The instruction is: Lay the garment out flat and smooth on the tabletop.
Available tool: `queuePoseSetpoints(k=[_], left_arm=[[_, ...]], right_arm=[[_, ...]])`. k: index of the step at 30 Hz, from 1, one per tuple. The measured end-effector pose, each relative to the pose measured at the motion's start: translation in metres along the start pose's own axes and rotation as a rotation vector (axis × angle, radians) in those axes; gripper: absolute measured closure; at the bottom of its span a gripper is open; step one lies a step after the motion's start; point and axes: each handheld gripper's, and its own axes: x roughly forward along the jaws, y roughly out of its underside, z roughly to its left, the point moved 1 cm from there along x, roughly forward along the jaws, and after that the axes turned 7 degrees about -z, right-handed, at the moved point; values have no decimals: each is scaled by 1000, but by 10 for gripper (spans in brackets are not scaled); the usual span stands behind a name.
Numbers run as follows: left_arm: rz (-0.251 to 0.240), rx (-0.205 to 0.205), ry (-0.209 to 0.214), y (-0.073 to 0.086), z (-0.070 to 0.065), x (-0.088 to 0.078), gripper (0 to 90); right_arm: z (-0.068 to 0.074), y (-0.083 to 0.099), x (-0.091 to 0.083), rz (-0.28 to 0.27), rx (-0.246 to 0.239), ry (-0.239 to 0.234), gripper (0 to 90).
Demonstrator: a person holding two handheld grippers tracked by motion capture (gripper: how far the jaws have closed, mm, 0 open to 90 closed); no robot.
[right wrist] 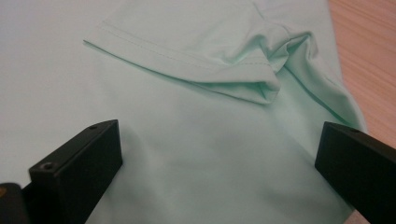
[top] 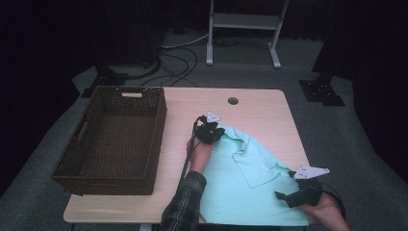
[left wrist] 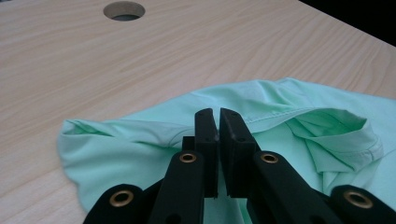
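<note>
A mint-green shirt (top: 240, 187) lies spread on the right half of the wooden table (top: 187, 103). My left gripper (top: 215, 130) sits at the shirt's far left corner. In the left gripper view its jaws (left wrist: 218, 113) are pressed together on a pinch of the shirt's fabric (left wrist: 116, 144), which puckers up around them. My right gripper (top: 290, 196) hovers over the shirt's near right part, by a folded sleeve. In the right gripper view the open jaws (right wrist: 219, 163) stand wide apart above flat cloth (right wrist: 187, 116), with the sleeve hem (right wrist: 210, 70) just ahead.
A dark wicker basket (top: 103, 185) stands on the left side of the table, with nothing in it. A round cable hole (top: 233, 101) (left wrist: 123, 10) is in the tabletop beyond the shirt. A white stand (top: 243, 21) and cables are on the floor behind.
</note>
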Motion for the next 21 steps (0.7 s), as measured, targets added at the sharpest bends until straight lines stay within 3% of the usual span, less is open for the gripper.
queuePoseSetpoints(k=[12,21], left_arm=[[-41,-19,-26,-3,17,-26,866],[-62,-32,-51,-3,30,-42,866]], right_arm=[[0,1,-1,0,0,1,0],[-6,11,-14,2,7,9,0]])
